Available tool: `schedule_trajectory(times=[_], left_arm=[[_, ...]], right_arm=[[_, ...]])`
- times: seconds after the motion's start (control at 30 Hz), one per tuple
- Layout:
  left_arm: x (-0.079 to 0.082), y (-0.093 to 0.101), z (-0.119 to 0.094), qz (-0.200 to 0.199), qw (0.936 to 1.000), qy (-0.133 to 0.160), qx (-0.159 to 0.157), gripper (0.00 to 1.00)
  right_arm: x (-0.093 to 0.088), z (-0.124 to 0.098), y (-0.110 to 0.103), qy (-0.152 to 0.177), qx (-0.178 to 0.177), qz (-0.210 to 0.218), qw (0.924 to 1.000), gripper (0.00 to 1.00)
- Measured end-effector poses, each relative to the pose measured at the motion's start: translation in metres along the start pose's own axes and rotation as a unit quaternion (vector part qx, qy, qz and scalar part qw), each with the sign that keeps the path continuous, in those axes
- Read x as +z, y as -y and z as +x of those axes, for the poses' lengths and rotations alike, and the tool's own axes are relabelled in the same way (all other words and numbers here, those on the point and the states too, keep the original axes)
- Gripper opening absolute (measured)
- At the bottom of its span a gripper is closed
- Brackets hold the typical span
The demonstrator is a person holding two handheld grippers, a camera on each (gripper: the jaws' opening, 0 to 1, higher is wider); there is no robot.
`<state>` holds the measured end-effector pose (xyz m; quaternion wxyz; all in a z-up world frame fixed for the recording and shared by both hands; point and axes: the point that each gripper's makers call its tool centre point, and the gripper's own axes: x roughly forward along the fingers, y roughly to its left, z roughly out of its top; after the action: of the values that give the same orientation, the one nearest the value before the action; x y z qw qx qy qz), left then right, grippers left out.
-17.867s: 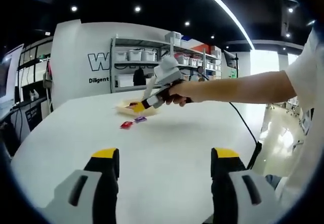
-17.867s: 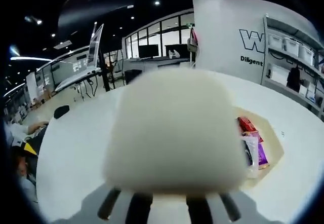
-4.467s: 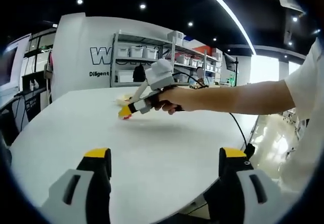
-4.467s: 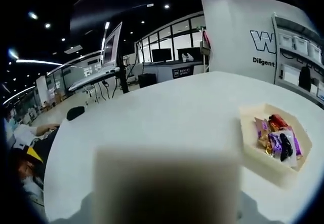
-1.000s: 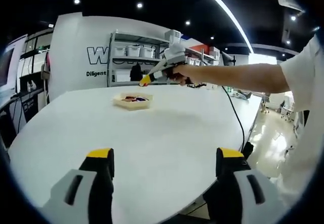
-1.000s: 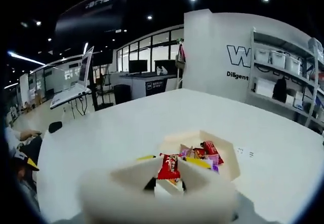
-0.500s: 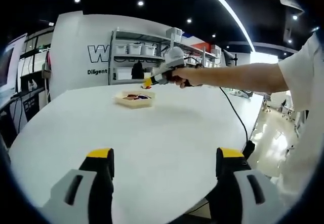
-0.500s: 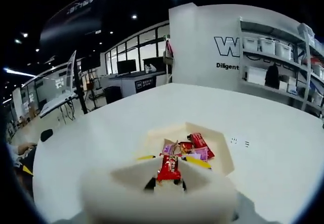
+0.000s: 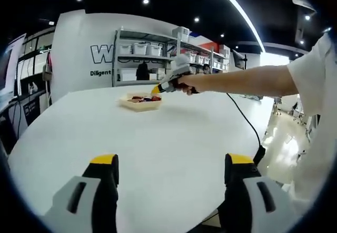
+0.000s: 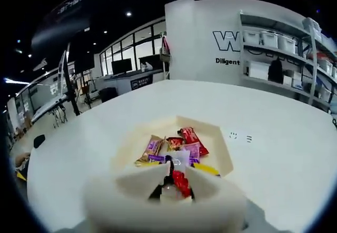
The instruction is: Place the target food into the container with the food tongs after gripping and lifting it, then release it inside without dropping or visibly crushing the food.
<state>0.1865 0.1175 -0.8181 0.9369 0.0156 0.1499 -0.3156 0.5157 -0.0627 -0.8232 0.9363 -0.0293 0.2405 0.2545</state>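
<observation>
In the left gripper view, the left gripper (image 9: 169, 185) rises from the bottom edge with its 2 yellow-tipped jaws spread wide apart and nothing between them, over a bare white table (image 9: 158, 138). Above centre sits the shallow cream container (image 9: 140, 102) with coloured wrappers inside. Just right of it, a person's hand (image 9: 185, 84) on an outstretched arm holds the right gripper (image 9: 156, 90) with its yellow tip angled down over the container's right edge. Shelving with white bins (image 9: 138, 49) stands behind, at upper centre.

In the right gripper view, the white food tongs (image 10: 166, 201) fill the bottom centre, their 2 arms converging toward the middle. Between the tips sits a red-wrapped candy (image 10: 180, 183), its long axis running from lower right to upper left, pointing into the container (image 10: 221, 154). The right gripper's own jaws are hidden behind the tongs, so their opening cannot be told. In the container lie purple, red and yellow wrappers (image 10: 174, 146), just beyond the held candy.
</observation>
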Motion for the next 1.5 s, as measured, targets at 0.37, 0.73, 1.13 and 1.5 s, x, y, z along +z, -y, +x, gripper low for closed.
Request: schedule_trajectory(times=[0.37, 0.73, 1.13, 1.5], left_arm=[[-0.003, -0.002, 0.006, 0.0, 1.0, -0.008, 0.0, 0.81], [0.0, 0.004, 0.007, -0.001, 1.0, -0.001, -0.006, 0.82], [0.003, 0.011, 0.004, 0.005, 0.9999, 0.004, -0.013, 0.82], [0.005, 0.02, 0.009, 0.008, 0.9996, 0.006, -0.025, 0.82]], right_arm=[[-0.002, 0.004, 0.008, -0.002, 0.003, 0.001, 1.0, 0.14], [-0.002, -0.006, 0.003, 0.001, 0.009, -0.005, 0.9999, 0.14], [0.003, -0.028, -0.013, 0.014, 0.021, -0.026, 0.9993, 0.15], [-0.002, -0.05, -0.02, 0.022, 0.031, -0.036, 0.9986, 0.15]])
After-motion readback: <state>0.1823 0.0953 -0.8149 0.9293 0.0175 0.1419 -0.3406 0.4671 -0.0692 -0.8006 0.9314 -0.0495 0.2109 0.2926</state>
